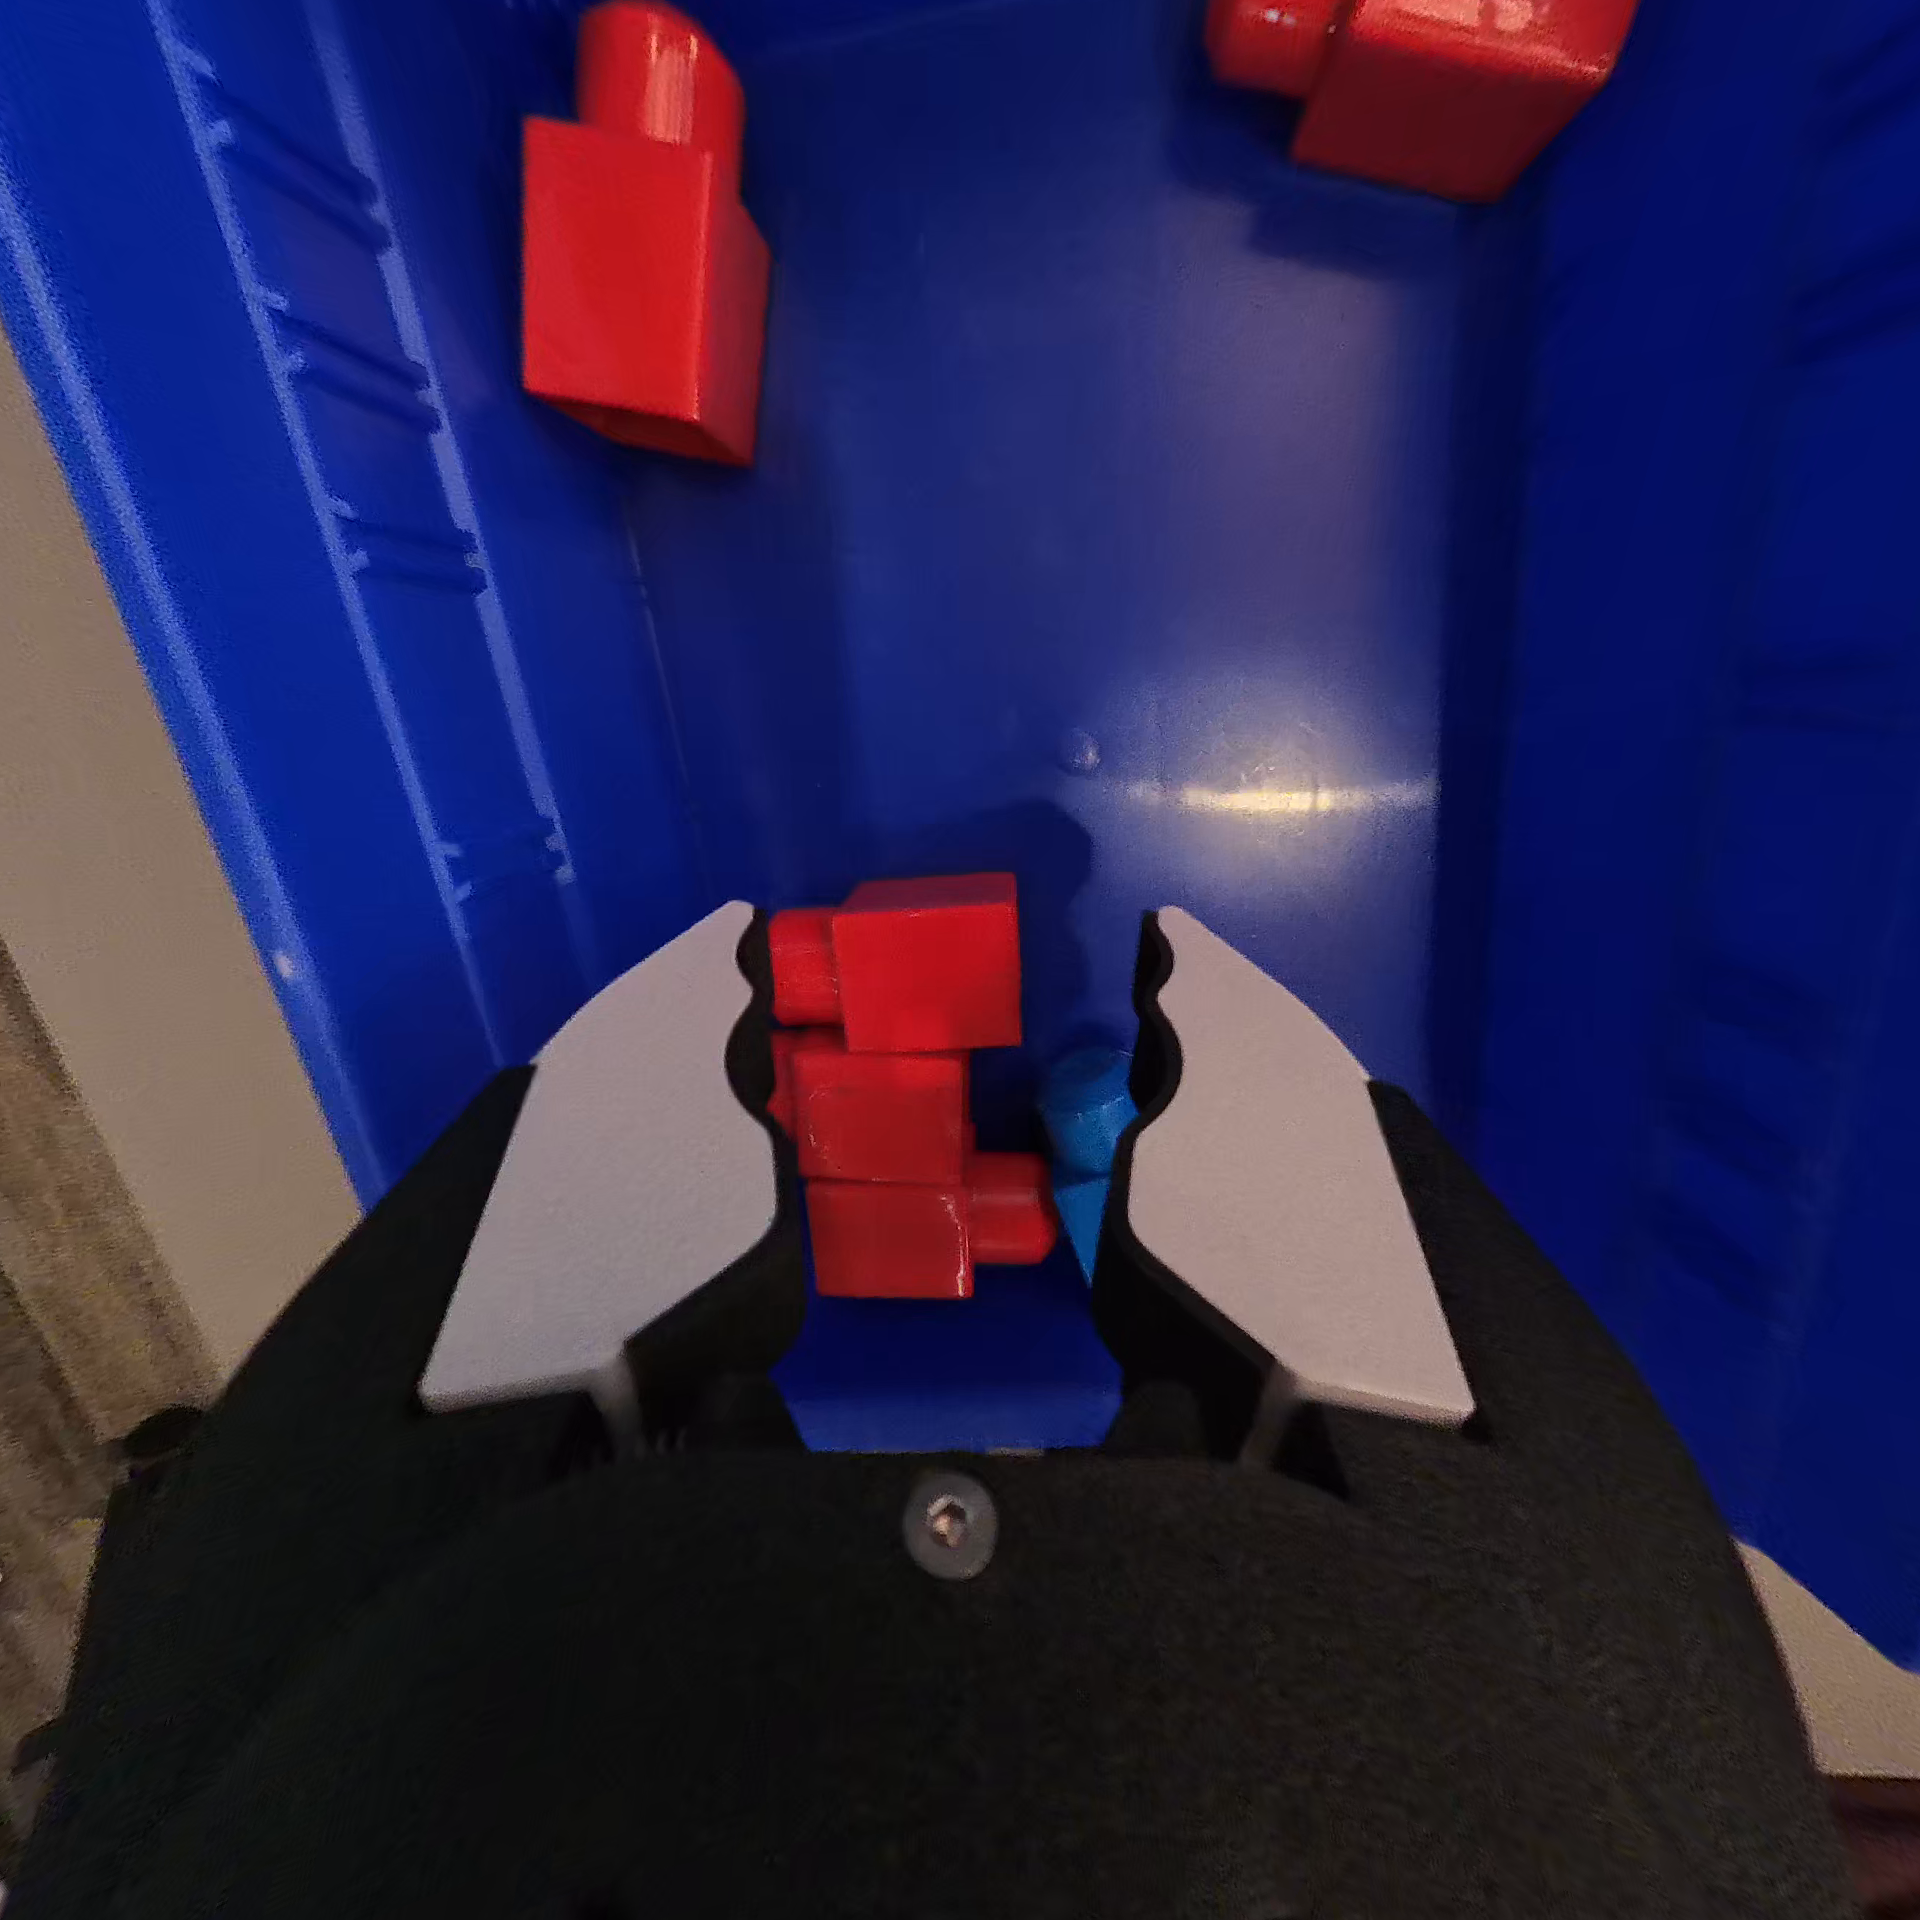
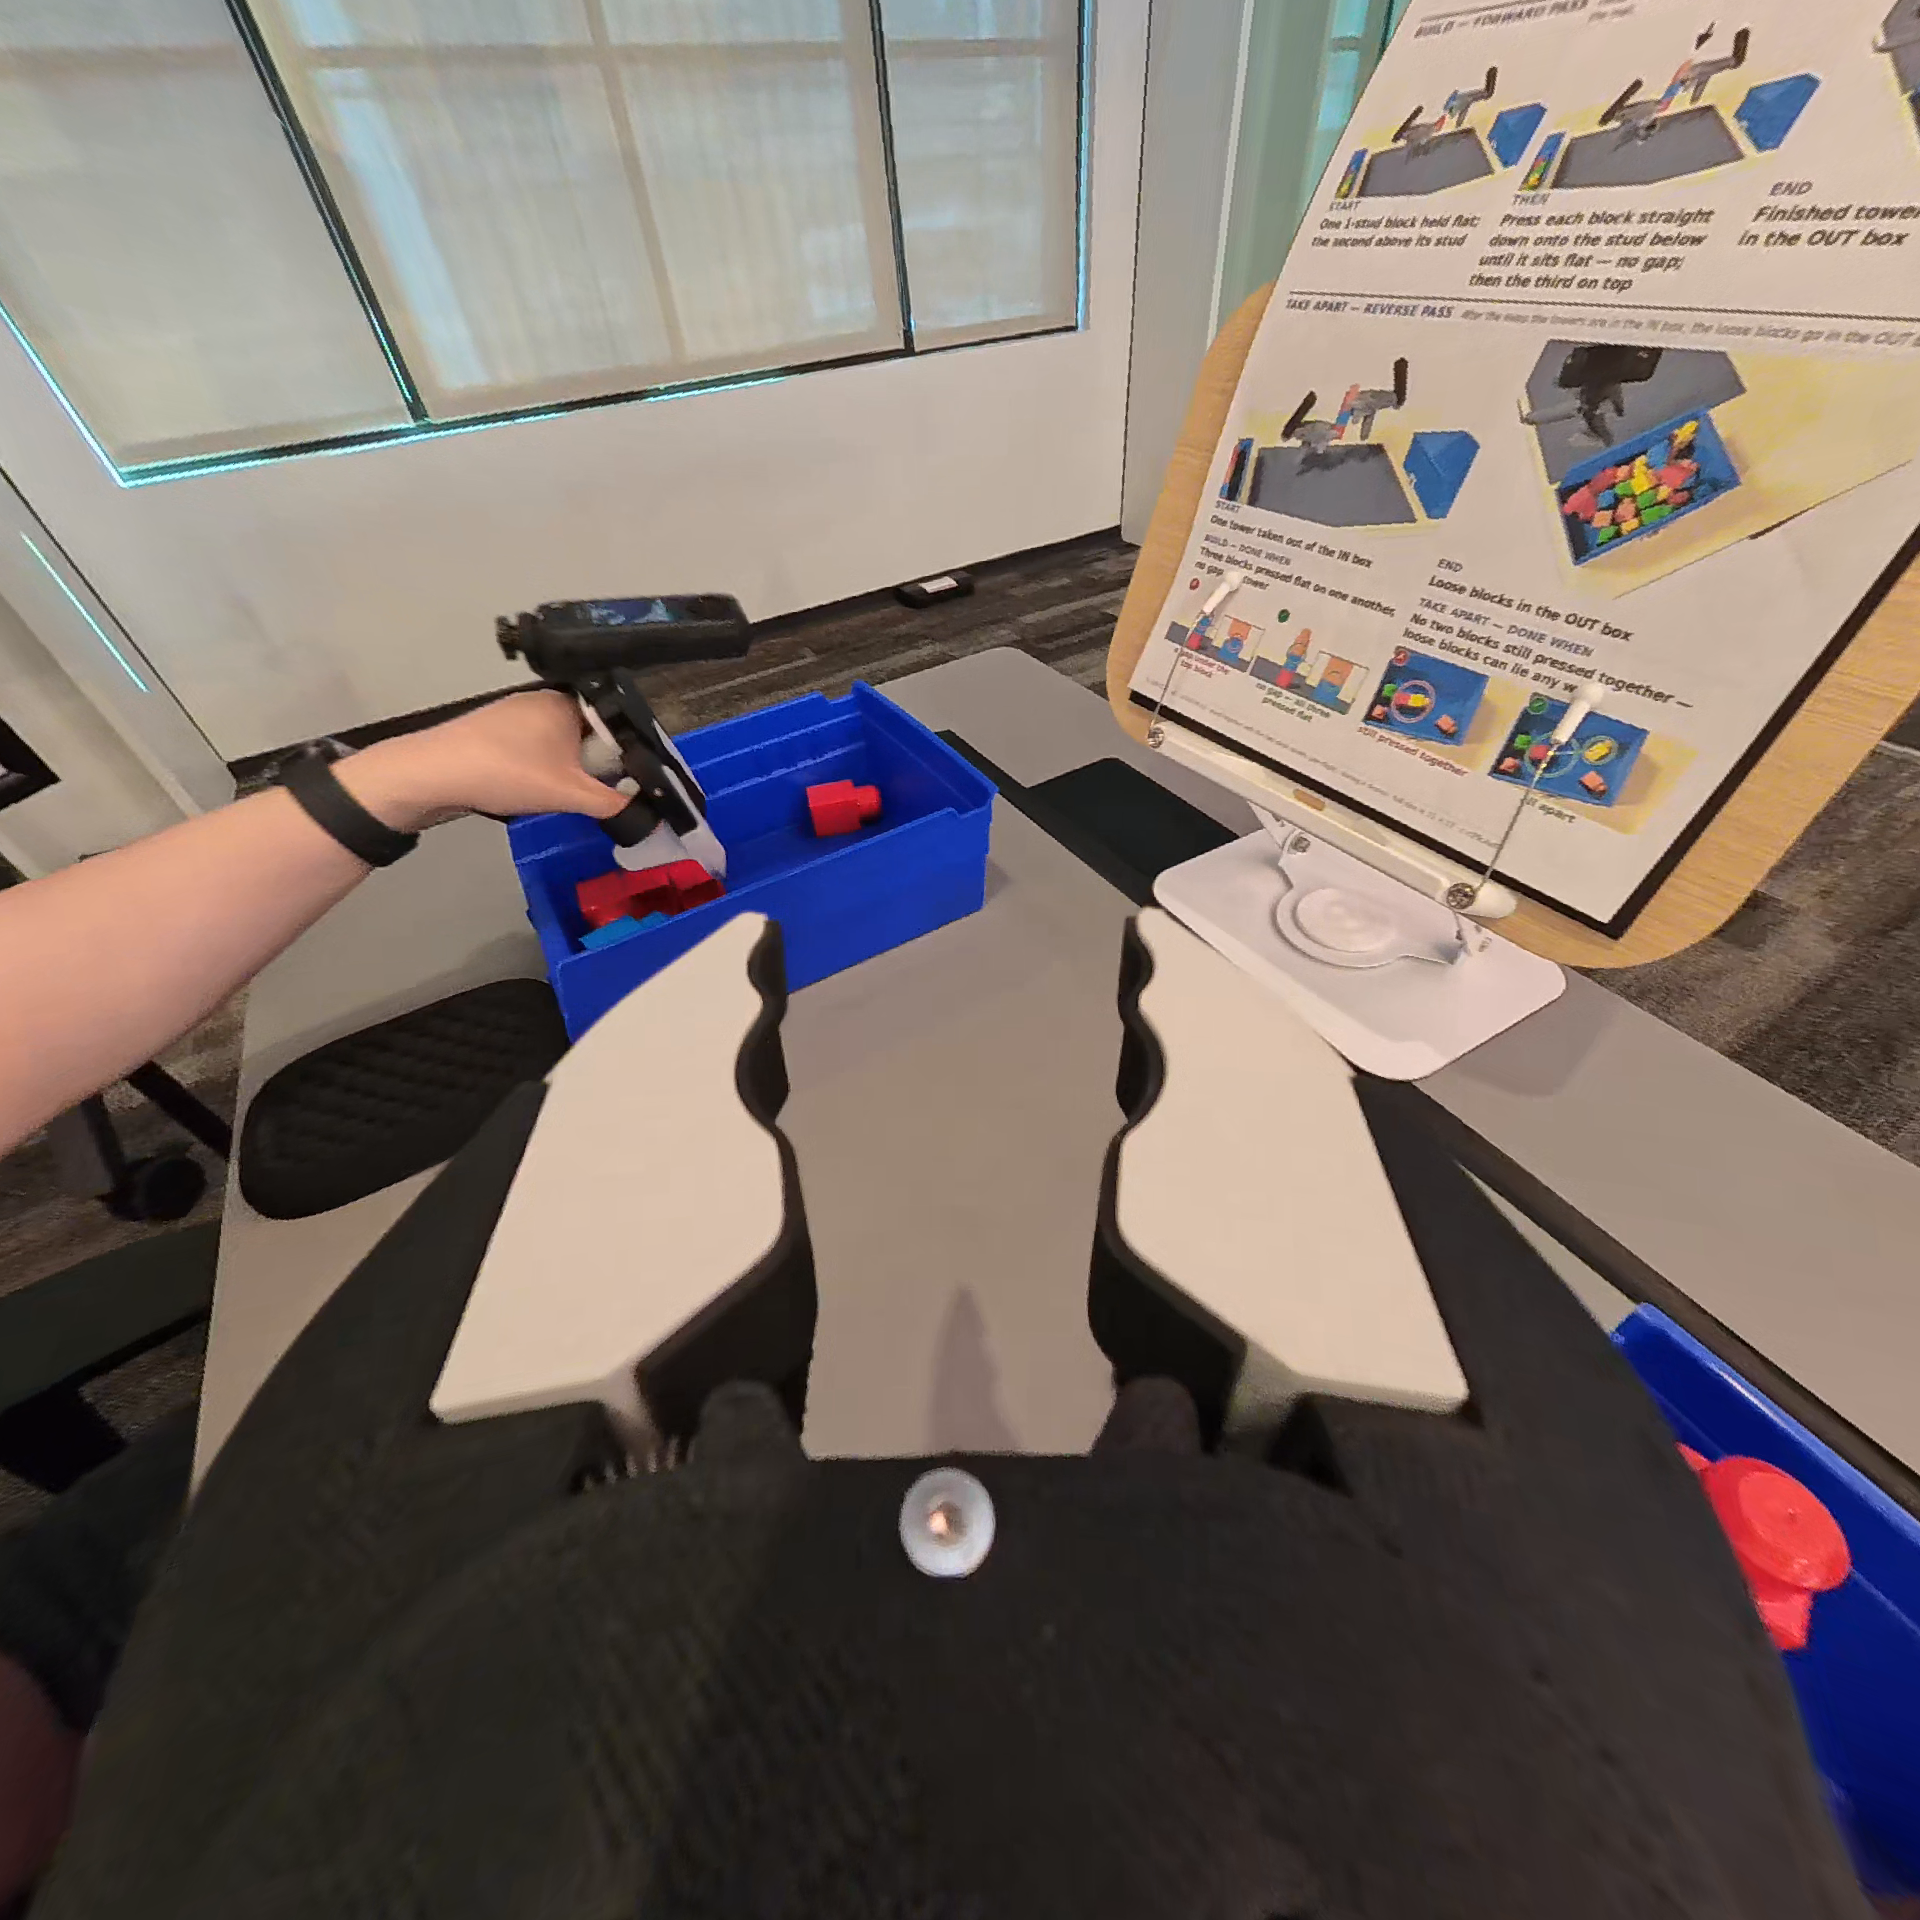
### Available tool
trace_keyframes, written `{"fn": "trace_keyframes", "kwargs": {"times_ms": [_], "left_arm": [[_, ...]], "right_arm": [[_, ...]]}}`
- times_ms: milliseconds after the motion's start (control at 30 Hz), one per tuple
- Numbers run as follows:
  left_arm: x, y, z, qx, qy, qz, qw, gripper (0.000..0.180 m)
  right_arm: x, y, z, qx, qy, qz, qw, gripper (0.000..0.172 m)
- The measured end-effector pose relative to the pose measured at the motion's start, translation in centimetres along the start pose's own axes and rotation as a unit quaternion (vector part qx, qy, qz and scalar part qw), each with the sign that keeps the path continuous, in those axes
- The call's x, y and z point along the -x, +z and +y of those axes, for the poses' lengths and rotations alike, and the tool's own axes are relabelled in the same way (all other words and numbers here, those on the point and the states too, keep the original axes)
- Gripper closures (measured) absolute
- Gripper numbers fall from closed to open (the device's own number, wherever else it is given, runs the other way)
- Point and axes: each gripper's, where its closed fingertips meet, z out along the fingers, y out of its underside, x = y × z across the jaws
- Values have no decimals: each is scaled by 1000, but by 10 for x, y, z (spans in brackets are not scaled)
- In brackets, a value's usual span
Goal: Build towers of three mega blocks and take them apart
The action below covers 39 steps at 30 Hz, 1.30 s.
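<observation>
Left claw (image 1: 945,997) dipping into the blue bin (image 1: 1195,540), jaws spread wide around a red tower (image 1: 894,1091) of three blocks lying on the bin floor. Left pad looking to be against the studs, right pad standing clear with blue floor showing between (so nothing pinched, merely straddled). Light-blue block (image 1: 1081,1112) tucking in beside the right finger. Two loose red blocks (image 1: 639,249) resting farther along the same bin, well apart from the tower.

Right claw (image 2: 948,997) hovering over bare table, jaws wide, gripping nothing.

Judging the progress: one tower sitting finished in the bin, so either just dropped off or about to be lifted out for breaking down; impossible telling which from here. Loose red pieces in the near bin (image 2: 1766,1475) at the lower right (only a corner showing), so more work likely waiting.

Turning to the surface: smooth grey table (image 2: 935,1143), a dark mat strip (image 2: 1122,821) lying past the far bin. Instruction board (image 2: 1558,416) leaning on a white stand (image 2: 1351,956) to the right. Beyond, a big panelled window (image 2: 623,208), white wall, patterned dark carpet (image 2: 883,634), a mesh chair (image 2: 384,1081) tucked at the table's left edge. Person's hand (image 2: 499,758) with a black wristband working the left tool.
</observation>
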Motion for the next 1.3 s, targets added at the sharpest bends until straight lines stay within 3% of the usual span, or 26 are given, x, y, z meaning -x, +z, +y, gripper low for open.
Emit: {"fn": "trace_keyframes", "kwargs": {"times_ms": [400, 567, 700, 833, 967, 1100, 1167, 1300], "left_arm": [[13, 30, 22, 75, -40, 7, 996, 108], [11, 39, 26, 84, -42, 21, 995, 116], [6, 27, 19, 63, -34, 34, 997, 115], [-3, -11, -1, 4, -15, 40, 999, 116], [-58, -80, -34, -101, 51, 92, 989, 115], [-172, -139, -49, -181, 214, 185, 942, 116], [-232, -136, -37, -154, 307, 224, 912, 116], [-308, -83, -18, -80, 433, 232, 867, 116]], "right_arm": [[-2, 2, 1, -1, 11, -18, 1000, 109], [-4, 3, 3, 1, 13, -16, 1000, 110], [-6, 5, 4, 5, 11, -13, 1000, 110], [-7, 7, 6, 9, 11, -10, 1000, 110], [-8, 6, 4, 5, 8, -6, 1000, 111], [-6, 3, -2, -7, 0, -2, 1000, 111], [-3, 0, -5, -11, -3, -3, 1000, 111], [-1, -5, -5, -13, -3, -8, 1000, 111]]}}
